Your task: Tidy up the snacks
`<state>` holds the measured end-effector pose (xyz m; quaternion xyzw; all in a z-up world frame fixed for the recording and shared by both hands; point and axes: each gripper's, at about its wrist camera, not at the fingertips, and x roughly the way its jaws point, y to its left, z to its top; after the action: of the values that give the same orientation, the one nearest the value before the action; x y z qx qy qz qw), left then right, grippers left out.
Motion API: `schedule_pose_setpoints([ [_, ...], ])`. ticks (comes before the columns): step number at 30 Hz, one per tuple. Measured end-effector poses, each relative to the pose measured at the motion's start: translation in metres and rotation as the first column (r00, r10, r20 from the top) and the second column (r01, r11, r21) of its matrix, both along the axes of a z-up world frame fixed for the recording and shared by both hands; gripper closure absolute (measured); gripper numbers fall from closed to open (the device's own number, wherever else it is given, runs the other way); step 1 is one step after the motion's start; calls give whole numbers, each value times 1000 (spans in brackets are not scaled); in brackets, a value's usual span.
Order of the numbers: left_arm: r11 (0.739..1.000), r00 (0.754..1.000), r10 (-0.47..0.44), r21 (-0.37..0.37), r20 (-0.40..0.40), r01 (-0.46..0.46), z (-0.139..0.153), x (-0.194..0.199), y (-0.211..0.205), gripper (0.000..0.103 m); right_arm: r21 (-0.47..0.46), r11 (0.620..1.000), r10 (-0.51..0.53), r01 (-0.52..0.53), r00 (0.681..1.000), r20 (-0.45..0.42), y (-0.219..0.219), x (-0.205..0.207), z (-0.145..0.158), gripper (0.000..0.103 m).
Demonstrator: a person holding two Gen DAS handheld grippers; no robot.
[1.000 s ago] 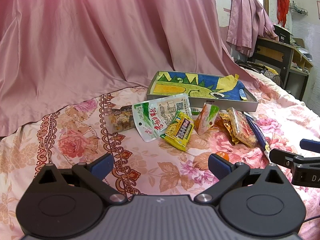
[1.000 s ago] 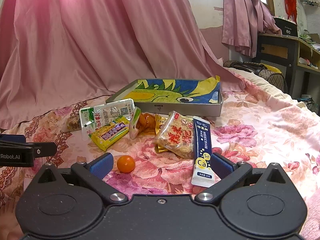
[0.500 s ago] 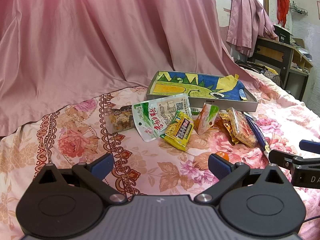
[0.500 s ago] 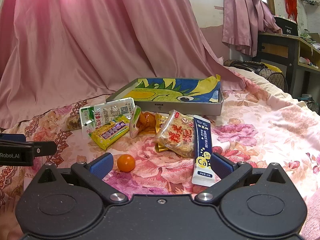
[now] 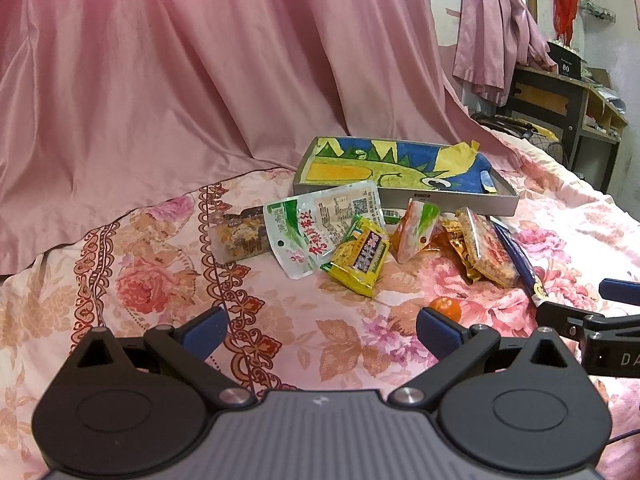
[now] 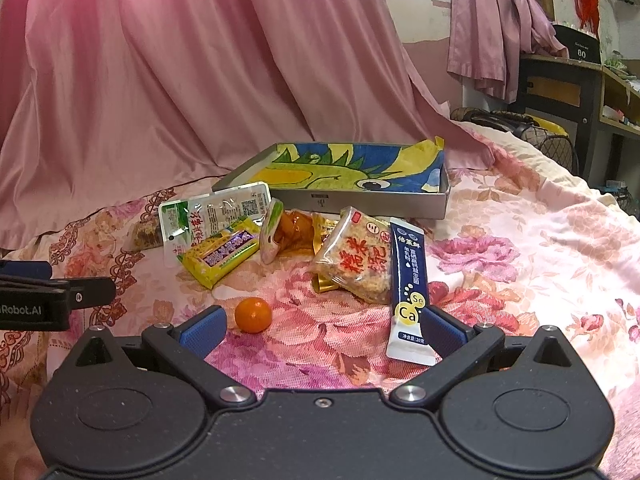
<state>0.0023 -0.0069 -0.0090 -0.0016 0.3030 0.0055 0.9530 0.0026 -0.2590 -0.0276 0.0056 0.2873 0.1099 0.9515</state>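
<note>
Snacks [image 6: 352, 256] unmoved (seemingly), both jaws still wide.

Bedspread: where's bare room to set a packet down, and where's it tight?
Free: bedspread right of the blue sachet, and the strip left of the brown packet toward the pink curtain. The tray holds no snacks. Crowded: the row from green-white pouch to sachet, overlapping, with the orange in front.

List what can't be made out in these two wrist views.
- Brown snack: right view, mostly behind the green-white pouch; label unreadable.
- Gold packet: right view, under the rice cracker.
- Blue stick: left view, edge-on, print illegible.
- Tray floor: far corners hidden by the rim.
- Right gripper: left view, cut off by the frame edge.
</note>
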Motion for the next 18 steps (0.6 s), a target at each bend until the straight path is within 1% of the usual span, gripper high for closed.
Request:
schedule_pose_setpoints([
  [5,1000,1000,-1,19,-11,1,0,3,-3,0,-5,1000,-13,13,999,-29,-2,3,1,1],
  [9,999,999,-3,33,-37,4,-3,8,-6,0,-13,1000,-28,27,998,-53,-4,6,1,1],
  [13,999,998,-24,47,-60,27,-7,13,-12,0,-19,999,-48,46,996,-74,-8,11,2,1],
  [18,998,995,-50,45,-86,54,-12,22,-18,0,-33,997,-68,64,992,-109,-13,22,3,1],
])
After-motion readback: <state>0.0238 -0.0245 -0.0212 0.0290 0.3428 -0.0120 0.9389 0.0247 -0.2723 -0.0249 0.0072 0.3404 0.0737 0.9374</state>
